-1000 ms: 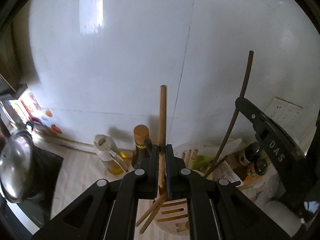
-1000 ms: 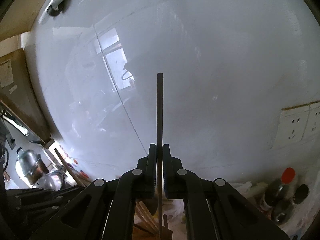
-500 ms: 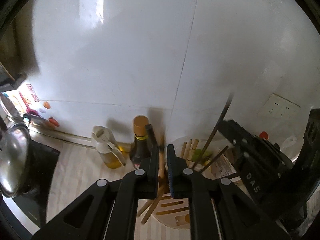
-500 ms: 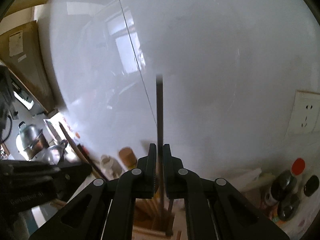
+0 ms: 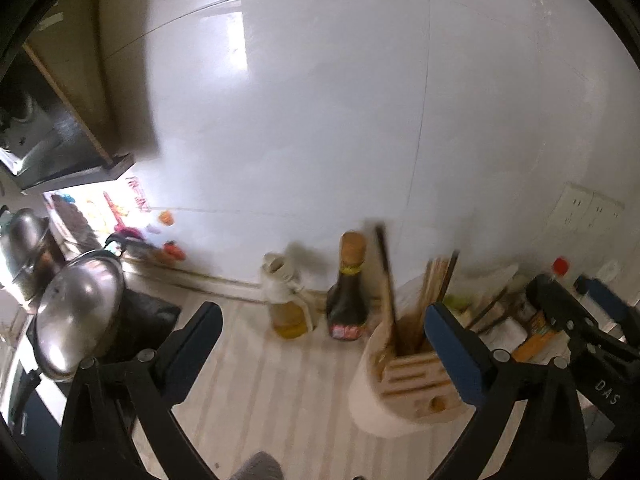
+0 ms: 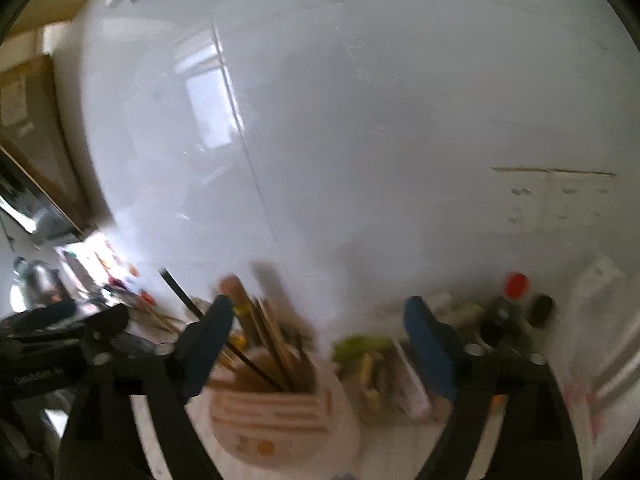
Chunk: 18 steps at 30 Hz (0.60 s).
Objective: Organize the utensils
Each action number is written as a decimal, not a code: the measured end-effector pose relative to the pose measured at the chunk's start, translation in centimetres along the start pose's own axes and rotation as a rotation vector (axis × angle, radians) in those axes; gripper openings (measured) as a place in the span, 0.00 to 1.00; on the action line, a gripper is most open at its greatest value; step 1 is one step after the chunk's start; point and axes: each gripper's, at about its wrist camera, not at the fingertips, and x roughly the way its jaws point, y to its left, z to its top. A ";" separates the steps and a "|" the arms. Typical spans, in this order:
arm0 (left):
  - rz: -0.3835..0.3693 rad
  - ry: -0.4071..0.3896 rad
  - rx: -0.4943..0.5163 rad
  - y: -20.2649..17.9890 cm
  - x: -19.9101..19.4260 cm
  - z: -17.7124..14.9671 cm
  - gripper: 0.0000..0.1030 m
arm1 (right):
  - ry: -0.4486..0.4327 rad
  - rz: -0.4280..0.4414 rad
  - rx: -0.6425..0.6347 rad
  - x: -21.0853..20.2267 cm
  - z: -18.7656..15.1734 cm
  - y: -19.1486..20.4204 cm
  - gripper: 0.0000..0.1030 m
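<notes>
A pale, rounded utensil holder [image 5: 394, 384] with a slotted wooden top stands on a light striped counter [image 5: 256, 384], close to a glossy white wall [image 5: 320, 120]. Several wooden and dark sticks, probably chopsticks [image 5: 434, 284], stand upright or leaning in its open compartment, along with one dark-tipped wooden handle [image 5: 387, 280]; motion blur makes them hard to count. The left gripper [image 5: 322, 322] has just been opening and its jaws now stand wide apart, with nothing held; the holder sits low between its two fingers, the blue-padded right finger overlapping the holder's rim in the picture. The right gripper [image 6: 318, 334] has likewise just been opening and is spread wide and empty, seen just above the same holder, whose sticks rise near its left finger. Behind the holder, against the wall, stand a dark sauce bottle [image 5: 348, 292] with a tan cap and, just left of it, a bottle of yellow oil [image 5: 286, 300]. Far left, a shiny metal pot lid [image 5: 76, 312] rests on a dark stove. To the right lies a blurred clutter of jars and packets [image 6: 516, 312], and a wall socket [image 5: 584, 216] is mounted above.
</notes>
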 end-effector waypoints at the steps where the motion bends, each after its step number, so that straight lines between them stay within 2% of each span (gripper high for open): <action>1: 0.005 0.001 0.005 0.2 0.0 -0.8 1.00 | 0.015 -0.047 -0.012 -0.2 -0.7 0.2 0.97; 2: 0.008 0.005 0.009 0.3 0.1 -1.3 1.00 | 0.030 -0.096 -0.024 -0.4 -1.6 0.3 0.98; 5: 0.012 0.023 0.031 0.4 0.3 -3.0 1.00 | 0.062 -0.148 -0.031 -1.0 -3.5 0.0 1.00; 11: -0.003 0.021 0.043 0.8 -1.0 -5.1 1.00 | 0.090 -0.190 -0.022 -2.7 -5.9 0.1 1.00; 18: -0.014 -0.004 0.046 1.6 -3.6 -6.8 1.00 | 0.057 -0.248 -0.025 -6.1 -7.1 0.7 1.00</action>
